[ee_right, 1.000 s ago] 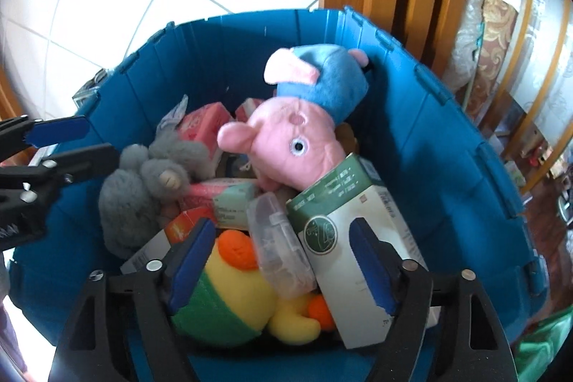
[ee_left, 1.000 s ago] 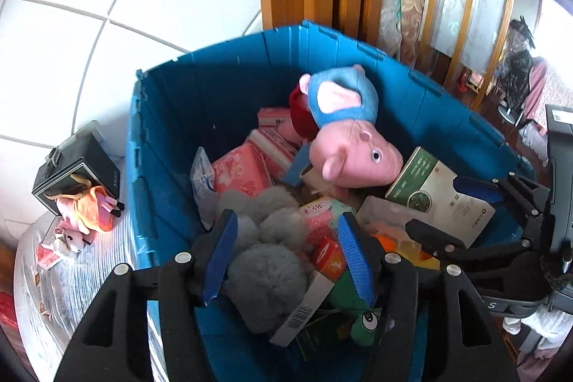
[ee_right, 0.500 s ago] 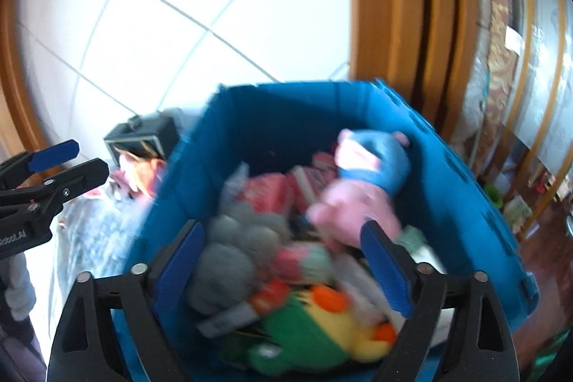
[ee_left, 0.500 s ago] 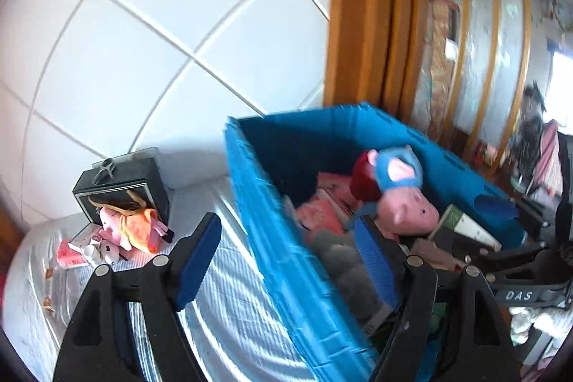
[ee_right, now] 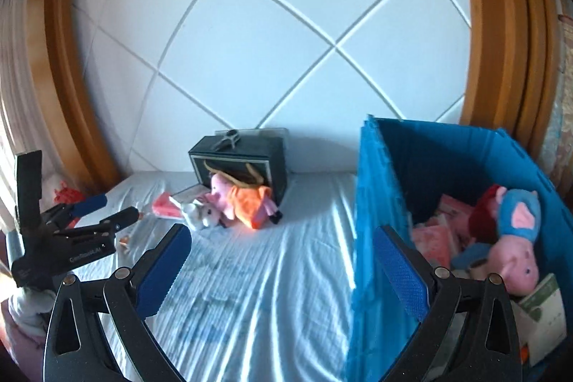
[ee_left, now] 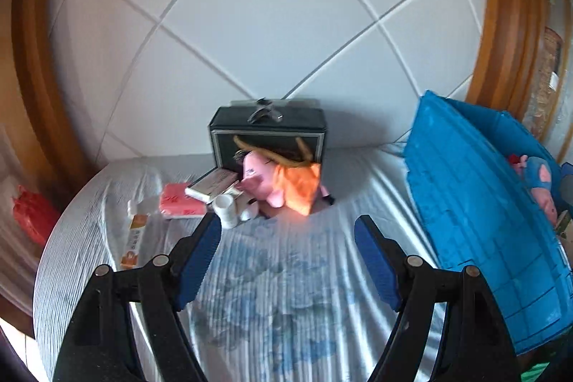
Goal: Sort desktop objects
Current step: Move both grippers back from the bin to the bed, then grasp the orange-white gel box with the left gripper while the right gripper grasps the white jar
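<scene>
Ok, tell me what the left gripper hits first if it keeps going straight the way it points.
Probably the pink plush in the orange dress, lying against the black box. The left gripper is open and empty; only bare sheet lies before it. Depth is uncertain.

We see a white wall (ee_right: pixel 272 34) of big tiles set on the diagonal, with grey grout lines crossing it. Curved wooden frames (ee_right: pixel 501 34) flank the wall on both sides; the left one (ee_left: pixel 39 67) shows in the left wrist view too. Below the wall lies a pale striped cloth (ee_left: pixel 279 292) with faint blue patterns, wrinkled and shining where daylight strikes it. At the far right we glimpse a patterned brown hanging (ee_left: pixel 546 85).
</scene>
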{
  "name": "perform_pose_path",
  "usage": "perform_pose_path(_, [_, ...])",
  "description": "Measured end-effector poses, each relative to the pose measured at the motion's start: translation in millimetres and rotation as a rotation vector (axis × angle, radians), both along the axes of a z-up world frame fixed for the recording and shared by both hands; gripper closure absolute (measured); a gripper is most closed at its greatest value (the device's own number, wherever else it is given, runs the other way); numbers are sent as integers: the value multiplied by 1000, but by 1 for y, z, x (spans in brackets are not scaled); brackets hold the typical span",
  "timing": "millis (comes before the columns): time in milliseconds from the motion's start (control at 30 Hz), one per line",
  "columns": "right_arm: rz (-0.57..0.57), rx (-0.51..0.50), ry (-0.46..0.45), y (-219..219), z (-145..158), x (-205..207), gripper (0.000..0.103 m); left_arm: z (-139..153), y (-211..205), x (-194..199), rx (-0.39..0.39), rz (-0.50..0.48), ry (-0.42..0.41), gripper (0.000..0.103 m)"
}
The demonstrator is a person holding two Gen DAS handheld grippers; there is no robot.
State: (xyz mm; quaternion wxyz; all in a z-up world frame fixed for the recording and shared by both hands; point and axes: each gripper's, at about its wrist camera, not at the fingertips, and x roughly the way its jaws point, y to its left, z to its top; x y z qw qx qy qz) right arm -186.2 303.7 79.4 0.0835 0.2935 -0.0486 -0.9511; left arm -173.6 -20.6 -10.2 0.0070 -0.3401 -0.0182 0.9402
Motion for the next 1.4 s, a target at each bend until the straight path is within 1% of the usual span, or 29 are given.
perform_pose_path(133, [52,5,-44,-50,-19,-35,0,-35,-79,-18,-3,132,-56,27])
perform_pose_path(300, [127,33,-140,-113,-63,-83,0,-76,-165,-35,12,259,-103,27])
perform_pose_path(433, [176,33,-200,-160,-105,-128,0,-112,-215,-51,10,319,-146,27])
perform_pose_path(600, [214,58,-269,-214,-158,-189,0,-166,-263,-80,27,354,-223,27])
perform_pose_path(633, [216,67,-280,-224,-168,-200,0,-178,-270,-88,31,362,-241,27])
perform_pose_path(667, [219,70,-288,-233,-179,-211,3,-189,-276,-95,34,368,-259,27])
perform_pose_path(700, [226,72,-296,-241,-188,-222,12,-199,-282,-102,38,374,-276,27])
perform_pose_path(733, [239,70,-307,-250,-198,-232,15,-209,-288,-109,42,380,-290,27])
perform_pose_path(833, [261,84,-333,-275,-227,-260,16,-238,-300,-132,54,386,-333,27])
perform_pose_path(933, [275,100,-348,-295,-249,-282,22,-261,-310,-151,50,388,-364,27])
perform_pose_path(967, [277,107,-353,-301,-255,-289,24,-267,-313,-155,46,390,-372,27])
perform_pose_path(1167, [292,116,-374,-327,-280,-316,25,-293,-325,-169,57,386,-413,27])
perform_pose_path(1200, [290,125,-373,-330,-283,-318,26,-296,-324,-170,62,376,-418,33])
perform_pose_path(1233, [293,132,-374,-334,-287,-320,27,-299,-323,-170,72,364,-427,41])
perform_pose_path(1267, [298,134,-376,-337,-290,-321,30,-300,-322,-169,63,362,-422,42])
perform_pose_path(1300, [295,144,-378,-339,-293,-322,37,-299,-319,-168,55,353,-416,52])
perform_pose_path(1333, [289,155,-379,-342,-296,-325,42,-298,-318,-167,60,348,-413,56])
perform_pose_path(1367, [285,160,-376,-344,-299,-326,58,-297,-318,-166,73,349,-412,56])
perform_pose_path(1400, [278,168,-374,-345,-301,-328,57,-296,-318,-163,95,347,-407,56])
